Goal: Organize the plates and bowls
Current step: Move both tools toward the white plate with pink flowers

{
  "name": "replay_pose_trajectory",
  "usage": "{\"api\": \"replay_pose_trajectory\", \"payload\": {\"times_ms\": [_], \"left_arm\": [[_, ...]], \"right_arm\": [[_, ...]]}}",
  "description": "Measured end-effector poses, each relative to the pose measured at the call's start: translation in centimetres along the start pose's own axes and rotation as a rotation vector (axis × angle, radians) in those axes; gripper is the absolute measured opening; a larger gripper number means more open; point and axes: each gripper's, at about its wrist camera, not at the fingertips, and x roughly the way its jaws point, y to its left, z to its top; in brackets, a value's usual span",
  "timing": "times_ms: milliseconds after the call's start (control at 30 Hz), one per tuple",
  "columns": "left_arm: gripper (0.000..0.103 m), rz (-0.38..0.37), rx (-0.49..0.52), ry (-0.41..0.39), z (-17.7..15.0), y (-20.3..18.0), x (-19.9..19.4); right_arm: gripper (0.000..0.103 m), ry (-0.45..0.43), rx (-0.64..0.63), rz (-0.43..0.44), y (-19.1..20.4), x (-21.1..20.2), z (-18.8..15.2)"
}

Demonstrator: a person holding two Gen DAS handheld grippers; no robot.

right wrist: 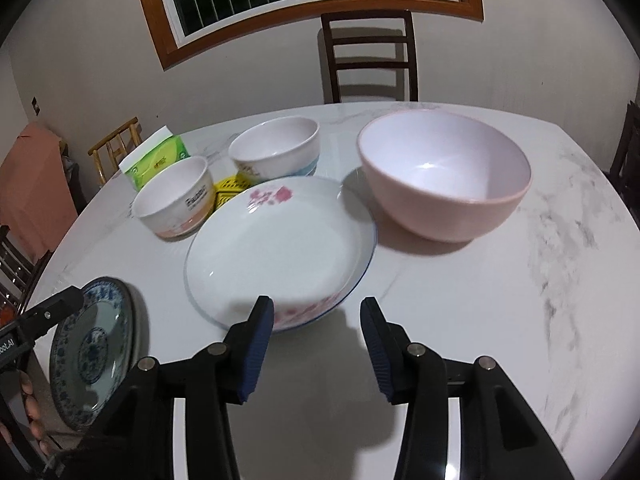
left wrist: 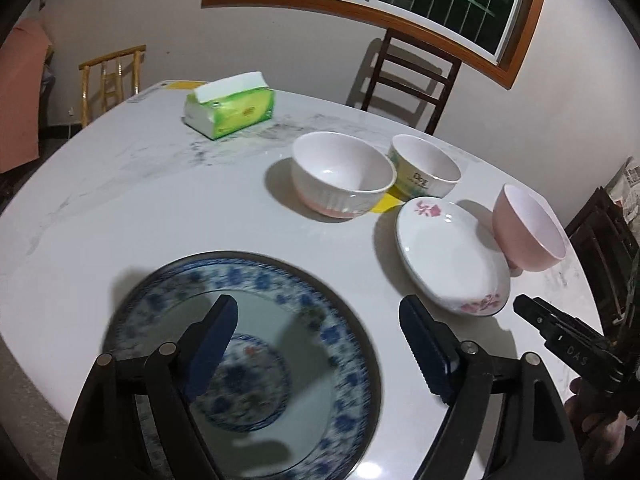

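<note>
A blue-and-white patterned plate (left wrist: 248,360) lies flat at the table's near edge. My left gripper (left wrist: 320,320) hangs open above it, one finger over the plate and the other past its right rim, touching nothing. To the right lies a white plate with pink flowers (right wrist: 280,248). My right gripper (right wrist: 316,314) is open at its near rim, pads not pressing on it. A pink bowl (right wrist: 444,176) stands beside that plate. Behind are a ribbed white bowl with a pink base (left wrist: 340,176) and a white printed bowl (left wrist: 424,168).
A green tissue pack (left wrist: 232,108) sits at the far left of the marble table (left wrist: 120,200). Something yellow (right wrist: 230,192) lies between the two white bowls. A dark chair (right wrist: 368,56) and a bamboo chair (left wrist: 112,80) stand behind the table.
</note>
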Motion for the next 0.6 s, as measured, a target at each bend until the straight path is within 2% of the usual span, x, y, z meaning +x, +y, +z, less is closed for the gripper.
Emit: {"api": "replay_pose_trajectory", "payload": {"times_ms": [267, 500, 600], "left_arm": [[0.080, 0.000, 0.061, 0.004, 1.3, -3.5, 2.9], [0.079, 0.012, 0.060, 0.096, 2.1, -5.5, 7.0], [0.079, 0.041, 0.076, 0.117, 2.5, -6.3, 8.1]], "right_arm": [[0.046, 0.025, -0.047, 0.013, -1.2, 3.0, 1.0], [0.046, 0.039, -0.019, 0.010, -2.0, 4.9, 1.6], [0.046, 0.047, -0.005, 0.002, -2.4, 5.5, 1.7]]}}
